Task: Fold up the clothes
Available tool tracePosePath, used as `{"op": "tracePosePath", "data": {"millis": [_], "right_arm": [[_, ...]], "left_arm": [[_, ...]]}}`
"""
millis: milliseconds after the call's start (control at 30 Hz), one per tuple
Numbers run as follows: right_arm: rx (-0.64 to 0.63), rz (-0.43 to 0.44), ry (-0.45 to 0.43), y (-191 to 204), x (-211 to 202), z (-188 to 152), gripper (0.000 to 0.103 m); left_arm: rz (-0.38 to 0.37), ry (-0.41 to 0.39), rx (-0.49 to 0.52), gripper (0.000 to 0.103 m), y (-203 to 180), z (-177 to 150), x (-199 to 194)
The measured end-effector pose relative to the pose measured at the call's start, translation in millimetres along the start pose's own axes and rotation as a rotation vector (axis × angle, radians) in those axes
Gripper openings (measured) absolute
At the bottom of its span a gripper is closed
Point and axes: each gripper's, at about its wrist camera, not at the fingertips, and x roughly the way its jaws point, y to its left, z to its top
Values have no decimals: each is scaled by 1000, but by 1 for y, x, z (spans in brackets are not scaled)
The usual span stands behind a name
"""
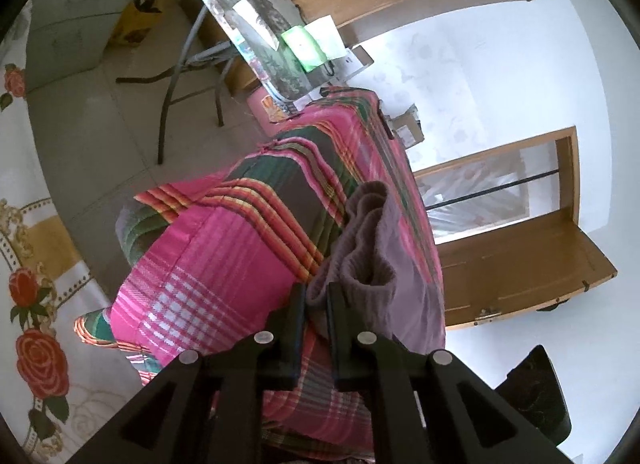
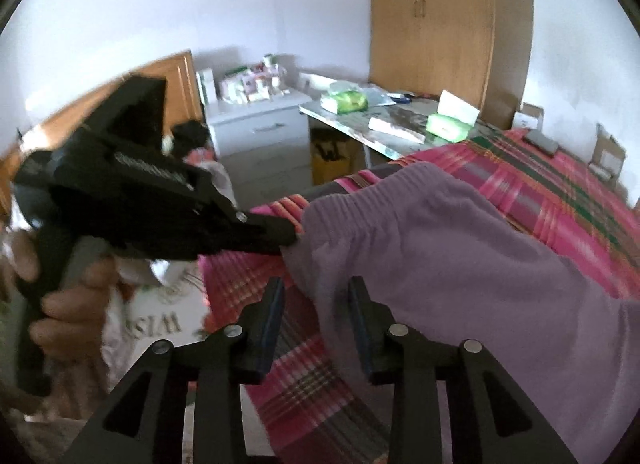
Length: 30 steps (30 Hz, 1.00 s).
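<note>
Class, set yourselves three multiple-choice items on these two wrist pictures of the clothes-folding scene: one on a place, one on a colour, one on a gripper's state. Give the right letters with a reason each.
1. Where does the garment lie?
A. on the floor
B. on the pink plaid cover
C. on the desk

2. What colour is the garment?
A. lilac purple
B. yellow
C. white

3. How does the left gripper stand?
A. open and far from the cloth
B. closed on the garment's elastic edge
C. holding a book

Answers:
1 B: the purple garment is spread over the pink plaid cover, away from the desk.
2 A: its cloth reads lilac in both views.
3 B: the left gripper has the gathered edge pinched between its fingers, while the right gripper stands open around the cloth.
</note>
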Motion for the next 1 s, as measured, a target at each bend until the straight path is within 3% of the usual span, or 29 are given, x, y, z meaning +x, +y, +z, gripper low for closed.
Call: {"op": "tracePosePath", "data": {"millis": [367,500,567,667,833,1000], "right_arm": [[-153,-155,31,24,31,7,35],[-144,-162,20,23,33,7,36],[-133,-156,18,20,33,7,34],[-130,-166,5,20,31,6,24],[-97,-166,-42,15,21,3,15],[-50,-145,-118,6,2,3,13]], "left_arm": [[-17,32,8,15,-5,2,3],[-36,27,-1,15,-6,7,1],[-41,17,-3,17,-8,11,0],[-60,8,-21,33,-11,20,-1],[-97,64,-54,40,-15,38,12],[-133,150,-41,44,-25,48,31]]}}
